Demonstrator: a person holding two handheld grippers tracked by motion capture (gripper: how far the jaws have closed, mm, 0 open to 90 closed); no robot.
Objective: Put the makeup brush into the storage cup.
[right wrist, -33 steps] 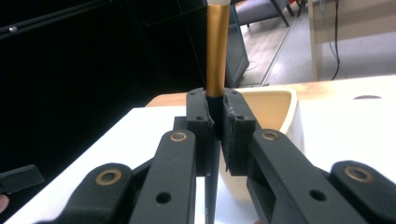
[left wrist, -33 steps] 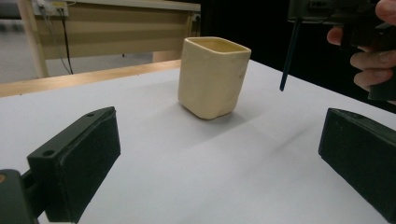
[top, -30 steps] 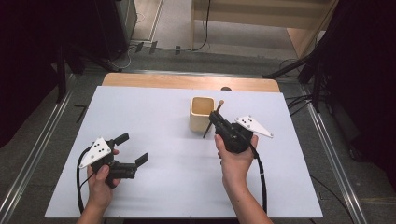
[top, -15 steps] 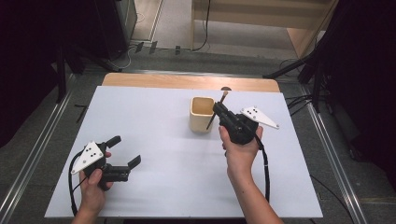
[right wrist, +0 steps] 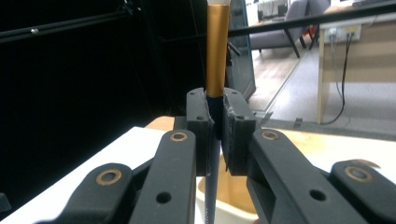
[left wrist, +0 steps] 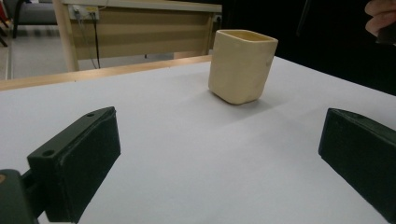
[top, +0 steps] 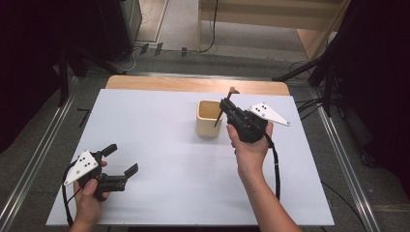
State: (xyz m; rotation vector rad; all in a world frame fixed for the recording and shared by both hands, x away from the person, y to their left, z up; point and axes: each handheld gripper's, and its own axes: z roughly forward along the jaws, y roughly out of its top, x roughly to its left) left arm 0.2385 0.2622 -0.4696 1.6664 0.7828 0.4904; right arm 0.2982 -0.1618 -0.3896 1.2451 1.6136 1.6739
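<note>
The right gripper is clamped on a slim brush, its lower end over the cream cup standing toward the table's far edge. The left gripper hangs wide apart and empty by the near left corner, with bare tabletop between it and the cup.

Evenly lit from above, bright on the white table; dark, underexposed surroundings left and right. Soft shadow right of the cream cup. Near jaws blurred in both gripper views; mild glare on the far floor.
</note>
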